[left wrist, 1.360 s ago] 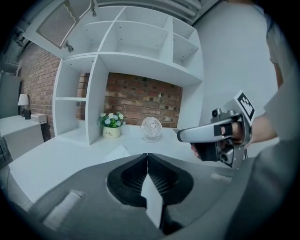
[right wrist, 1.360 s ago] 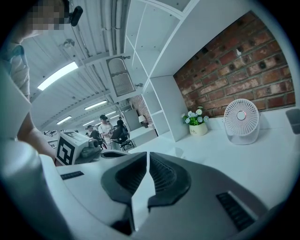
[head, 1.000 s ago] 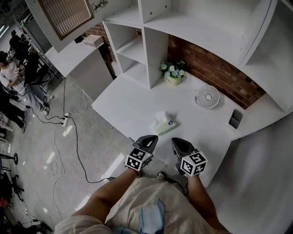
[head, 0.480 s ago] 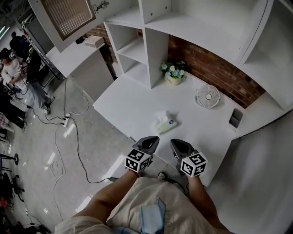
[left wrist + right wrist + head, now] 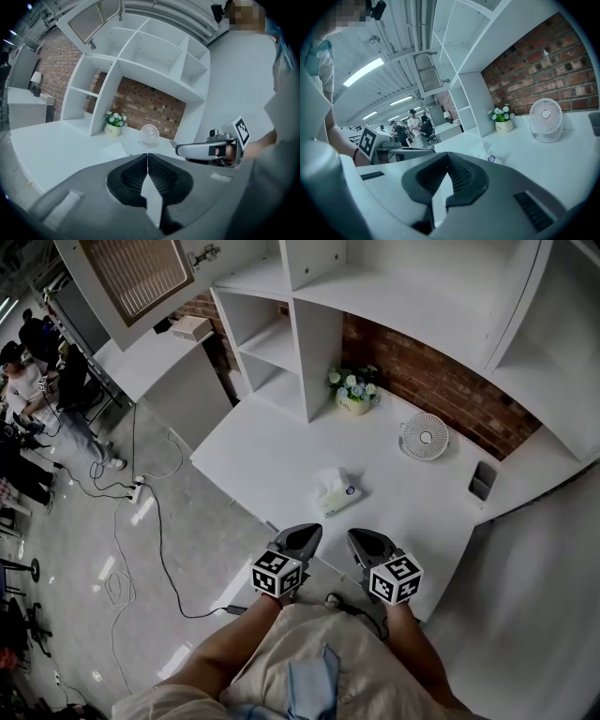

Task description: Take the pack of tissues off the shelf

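The white soft pack of tissues [image 5: 336, 493], with a blue mark at 1 end and a sheet standing out of its top, lies on the bare white desk top [image 5: 272, 460], outside every compartment of the white shelf unit [image 5: 319, 329]. It sits toward the front edge; the small white pot of flowers [image 5: 353, 392] is well apart at its 12 o'clock and the round white desk fan [image 5: 426, 438] at its 2 o'clock.

Tool state: the left gripper [image 5: 307, 532] has its 2 jaws closed tip to tip with nothing between them; the right gripper [image 5: 360, 536] is the same, pads meeting and empty. Both are held side by side over the front edge of the desk, angled slightly down toward the shelves.

Relative position: in the head view the pack lies at 1 o'clock of the left gripper and 11 o'clock of the right gripper, near both and touching neither; in the right gripper view it shows just past the jaws at 2 o'clock.

Stage, as a judgement: the scene fits 2 readings; either the pack has come down from a compartment and been released, or the desk top itself counts as the shelf and the pack is there to be gripped; the views do not decide.

Handling, valid for both: keep the closed jaws clear of the loose sheet. Any grip belongs across the body's short sides, lightly, since the soft wrap will likely dent and the light pack may slide on the smooth top.
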A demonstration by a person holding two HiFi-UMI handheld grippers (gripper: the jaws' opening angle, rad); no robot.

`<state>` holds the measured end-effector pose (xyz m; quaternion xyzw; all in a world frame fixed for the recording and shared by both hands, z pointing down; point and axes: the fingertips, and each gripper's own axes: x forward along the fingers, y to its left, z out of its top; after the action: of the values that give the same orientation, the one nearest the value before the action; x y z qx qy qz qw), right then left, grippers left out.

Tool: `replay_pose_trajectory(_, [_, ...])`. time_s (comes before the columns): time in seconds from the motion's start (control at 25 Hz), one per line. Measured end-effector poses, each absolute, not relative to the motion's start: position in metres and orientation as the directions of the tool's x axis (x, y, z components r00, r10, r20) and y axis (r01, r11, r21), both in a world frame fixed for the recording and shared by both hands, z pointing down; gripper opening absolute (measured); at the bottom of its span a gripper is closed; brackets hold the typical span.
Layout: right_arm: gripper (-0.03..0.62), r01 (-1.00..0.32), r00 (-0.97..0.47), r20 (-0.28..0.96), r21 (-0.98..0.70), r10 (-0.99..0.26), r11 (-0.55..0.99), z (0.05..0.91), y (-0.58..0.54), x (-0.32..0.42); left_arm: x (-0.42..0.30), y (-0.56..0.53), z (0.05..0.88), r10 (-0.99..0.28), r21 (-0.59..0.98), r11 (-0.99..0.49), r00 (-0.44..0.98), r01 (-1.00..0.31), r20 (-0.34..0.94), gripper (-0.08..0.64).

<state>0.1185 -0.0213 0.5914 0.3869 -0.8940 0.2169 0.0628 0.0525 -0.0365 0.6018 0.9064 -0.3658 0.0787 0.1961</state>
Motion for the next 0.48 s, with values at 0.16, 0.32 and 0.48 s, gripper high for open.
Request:
replay_pose_trajectory(0.16, [0.015,-0.723,-0.691,0.302,-0.302,-0.657,0.622,0.5918,-0.0209,0.1162,0.0508,-0.0358,0.6029,-0.634,0.305,-0.649,0.717,-0.697,0.29,0.011])
replay_pose_trajectory(0.32, [0.015,-0.719,-0.695,0.292,-0.308,-0.657,0.623,0.5915,-0.0229,0.1165,0.0511,-0.0372,0.6041,-0.639,0.316,-0.64,0.714,-0.7,0.287,0.011])
replay_pose_trajectory(0.48, [0.015,-0.717,-0.696,0.288,-0.317,-0.658,0.621,0.5923,-0.0241,0.1167,0.0509,-0.0374,0.6043,-0.64,0.333,-0.632,0.714,-0.7,0.284,0.011])
